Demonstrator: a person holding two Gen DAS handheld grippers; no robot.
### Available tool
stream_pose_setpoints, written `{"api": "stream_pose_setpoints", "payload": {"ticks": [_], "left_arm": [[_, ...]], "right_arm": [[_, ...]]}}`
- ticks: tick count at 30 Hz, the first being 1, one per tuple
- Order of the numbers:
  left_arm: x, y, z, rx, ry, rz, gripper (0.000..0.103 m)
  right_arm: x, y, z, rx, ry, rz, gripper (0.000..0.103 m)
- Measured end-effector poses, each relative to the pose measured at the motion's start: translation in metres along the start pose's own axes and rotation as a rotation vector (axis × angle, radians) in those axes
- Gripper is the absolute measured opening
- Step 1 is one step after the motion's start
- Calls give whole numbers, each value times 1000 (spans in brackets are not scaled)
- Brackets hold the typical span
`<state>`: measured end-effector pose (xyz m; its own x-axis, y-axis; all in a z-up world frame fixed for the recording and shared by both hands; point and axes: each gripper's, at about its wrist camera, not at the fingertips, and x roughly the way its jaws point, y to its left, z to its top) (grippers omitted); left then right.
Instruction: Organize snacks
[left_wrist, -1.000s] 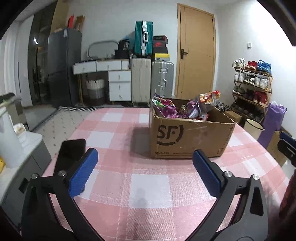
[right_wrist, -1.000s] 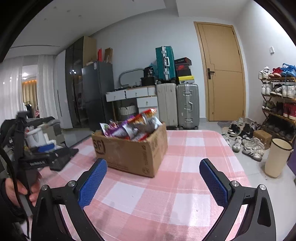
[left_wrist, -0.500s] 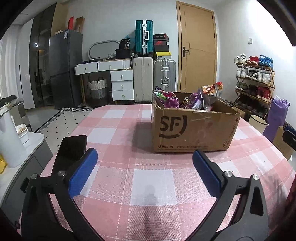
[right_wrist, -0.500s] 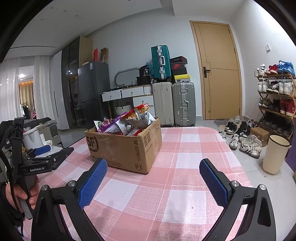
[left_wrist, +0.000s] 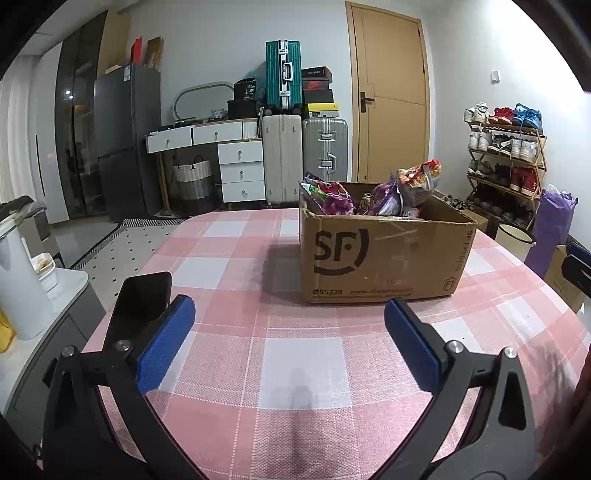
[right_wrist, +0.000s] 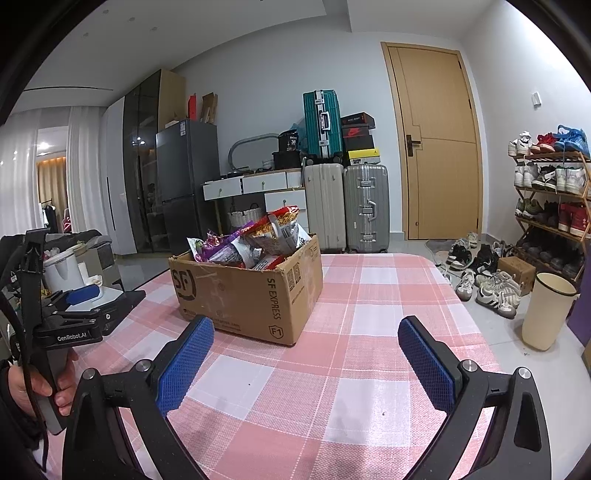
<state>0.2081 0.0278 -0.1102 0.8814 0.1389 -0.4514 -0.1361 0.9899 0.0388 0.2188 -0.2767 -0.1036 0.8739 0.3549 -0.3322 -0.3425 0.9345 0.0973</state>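
Observation:
A brown SF cardboard box (left_wrist: 380, 254) stands on the pink checked table (left_wrist: 295, 354), filled with several snack bags (left_wrist: 373, 194). It also shows in the right wrist view (right_wrist: 247, 291) with the snack bags (right_wrist: 258, 240) sticking out of the top. My left gripper (left_wrist: 288, 332) is open and empty, low over the table in front of the box. My right gripper (right_wrist: 306, 347) is open and empty, in front of the box and to its right. The left gripper shows at the left edge of the right wrist view (right_wrist: 66, 317).
A black phone (left_wrist: 142, 299) lies at the table's left edge. A white counter with a kettle (left_wrist: 18, 280) stands left of the table. A shoe rack (right_wrist: 550, 199), shoes on the floor and a cream bin (right_wrist: 546, 310) are at the right. Suitcases (left_wrist: 306, 155) stand by the far wall.
Both grippers have tilted up and dropped lower toward the table, so the box appears nearer and more side-on. Both stay open and empty. The box has not moved.

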Motion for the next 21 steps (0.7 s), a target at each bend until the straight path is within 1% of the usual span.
{"api": "stream_pose_setpoints", "payload": {"ticks": [21], "left_arm": [[3,0,-3,-11,0,-8,102]], "right_arm": [[1,2,-1,-4,1,-3,102]]}}
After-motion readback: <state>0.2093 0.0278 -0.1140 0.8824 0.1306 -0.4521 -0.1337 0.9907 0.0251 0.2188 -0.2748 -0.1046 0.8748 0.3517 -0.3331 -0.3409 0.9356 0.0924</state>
